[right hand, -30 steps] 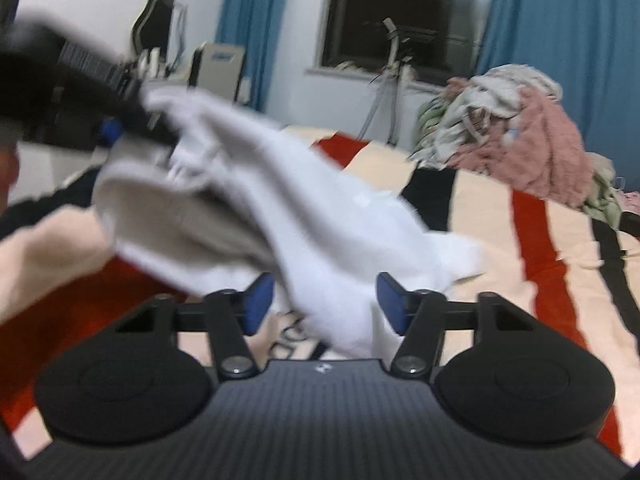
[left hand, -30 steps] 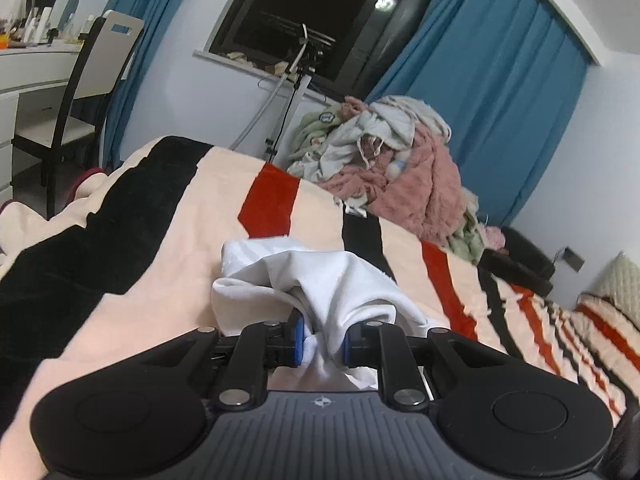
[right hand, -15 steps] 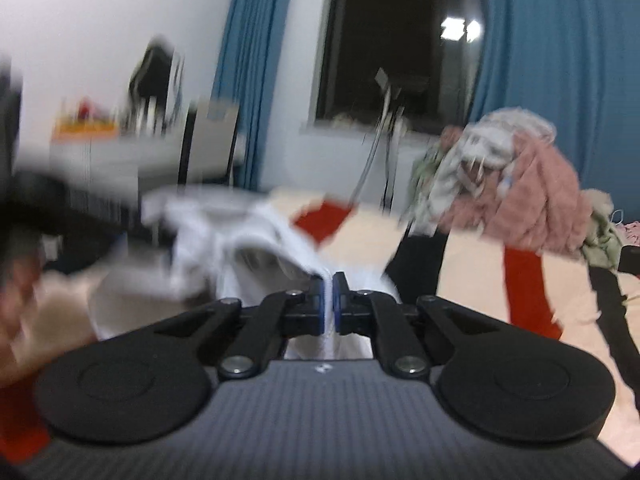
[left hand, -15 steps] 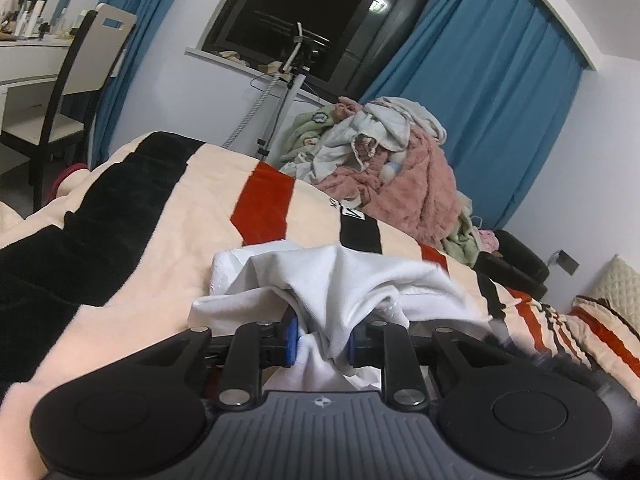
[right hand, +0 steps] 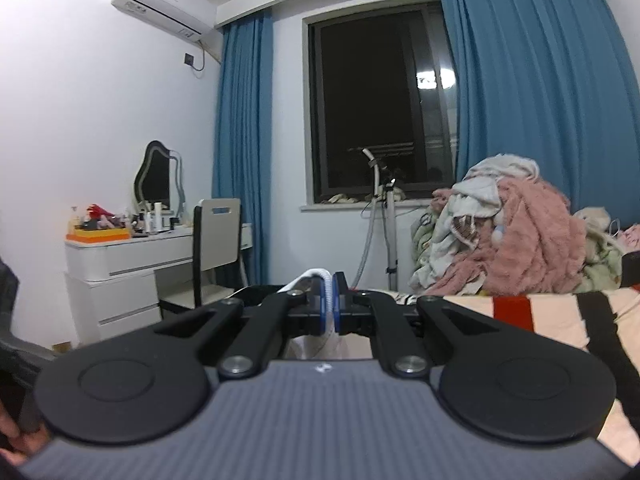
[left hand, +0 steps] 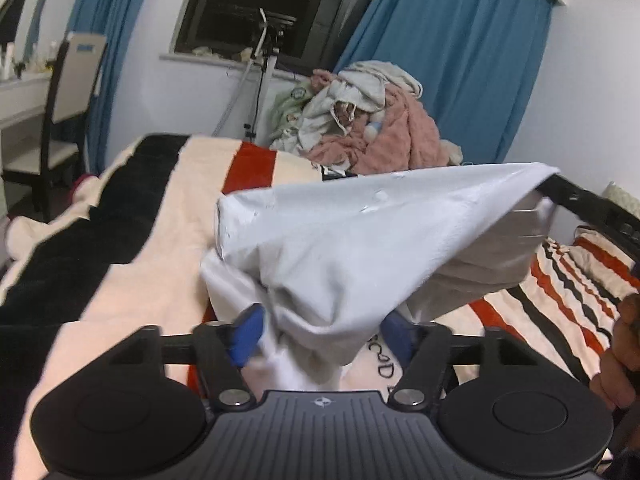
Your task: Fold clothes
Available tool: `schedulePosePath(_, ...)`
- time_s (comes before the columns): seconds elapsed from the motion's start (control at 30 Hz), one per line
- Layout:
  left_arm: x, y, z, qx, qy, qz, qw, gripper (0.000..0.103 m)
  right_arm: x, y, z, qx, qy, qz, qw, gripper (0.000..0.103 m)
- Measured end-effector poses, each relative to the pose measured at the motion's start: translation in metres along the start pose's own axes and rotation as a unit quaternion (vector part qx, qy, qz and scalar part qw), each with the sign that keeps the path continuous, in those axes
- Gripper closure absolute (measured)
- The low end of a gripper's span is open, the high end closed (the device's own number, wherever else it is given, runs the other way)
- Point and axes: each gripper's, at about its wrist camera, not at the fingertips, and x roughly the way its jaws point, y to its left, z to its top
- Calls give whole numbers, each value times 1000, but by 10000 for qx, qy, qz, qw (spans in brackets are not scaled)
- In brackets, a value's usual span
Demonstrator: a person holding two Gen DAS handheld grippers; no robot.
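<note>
A white garment (left hand: pixel 352 248) hangs stretched above the striped bed. My right gripper (right hand: pixel 329 304) is shut on a thin fold of the white garment (right hand: pixel 326 280) and holds it raised; it also shows in the left wrist view (left hand: pixel 588 208) at the right, gripping the cloth's far corner. My left gripper (left hand: pixel 320 332) is open, its blue pads wide apart, and the garment's lower bunch droops loosely between them.
A pile of pink and pale clothes (left hand: pixel 360 120) sits at the far end of the striped blanket (left hand: pixel 140 240). A white desk (right hand: pixel 120 256) and chair (right hand: pixel 216 240) stand on the left. A stand (right hand: pixel 384 216) is by the window.
My left gripper opened and let go of the garment. My right gripper, which closed on the cloth, has lifted it up and to the right, stretching it out.
</note>
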Motion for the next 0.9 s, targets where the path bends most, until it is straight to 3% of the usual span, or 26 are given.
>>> schedulePosePath(0.1,-17,-17,-7,256,-233,-62,9994,19,1,2,-3,66,175,69,9998,97)
schedulePosePath(0.23,-12,-48,-12,1004,-508,-91,9936,8,1,3,-3,160,332,132,9992,96)
schedulePosePath(0.37,11,-76,-19,1443,-866,202,9855,8,3,-1,-4,359,448,115,9983,96)
schedulePosePath(0.53,35,-103,-23,1620,-1546,872,9707,8,9,-9,-12,590,694,9,9958,96)
schedulePosePath(0.63,37,-102,-20,1300,-1844,1383,9644,7,14,-14,-19,692,814,-192,9941,96)
schedulePosePath(0.77,25,-86,-14,734,-1745,1640,9681,6,18,-17,-24,721,809,-574,9925,96)
schedulePosePath(0.9,7,-80,-12,607,-1734,2159,9590,4,14,-10,-24,522,522,-880,9934,96)
